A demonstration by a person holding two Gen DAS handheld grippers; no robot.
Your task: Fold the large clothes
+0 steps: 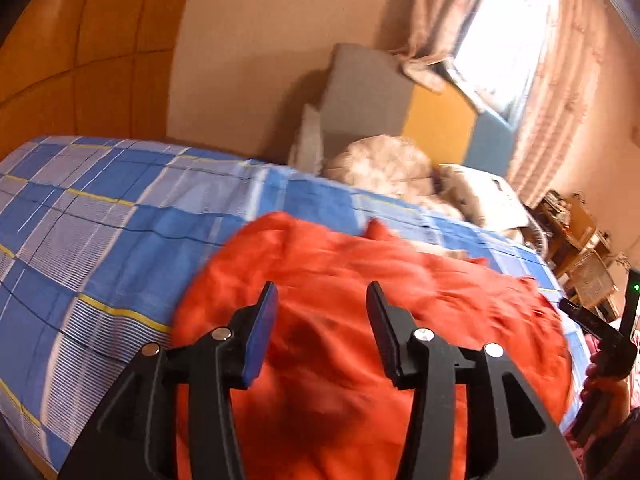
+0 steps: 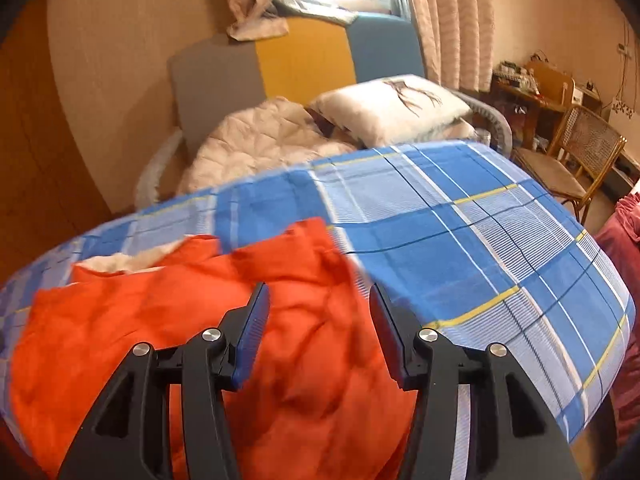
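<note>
- As we look down along our two sets of fingers, the orange garment (image 1: 360,320) lies directly under and ahead of both, spread in a rumpled heap on the blue plaid bedsheet (image 1: 100,208) at the near edge of the bed.
- Our left gripper (image 1: 322,296) stands with its jaws parted and nothing between the pads; orange cloth fills the gap behind them, but we cannot tell whether the tips touch it.
- Our right gripper (image 2: 316,296) is likewise released, jaws apart and empty, and it hangs over the garment's right-hand border, where orange gives way to plaid just beside the right finger.
- Both grippers tilt downward toward the bed, side by side; in the left wrist view the person's right hand (image 1: 600,376) on its tool shows at the far right edge.
- We judge the garment's long axis to run across us, from left to right, so each hand is nearer its own end: the left sits over the bulk, the right at the edge.
- Further off, the cloth's far border is uneven, and a pale lining (image 2: 132,260) shows at its far left corner in the right wrist view.
- For the next fold, we would likely need each gripper to close on a near edge.
- Beyond the sheet lie a quilted blanket (image 2: 256,140) and a pillow (image 2: 392,104), well apart from the garment.
</note>
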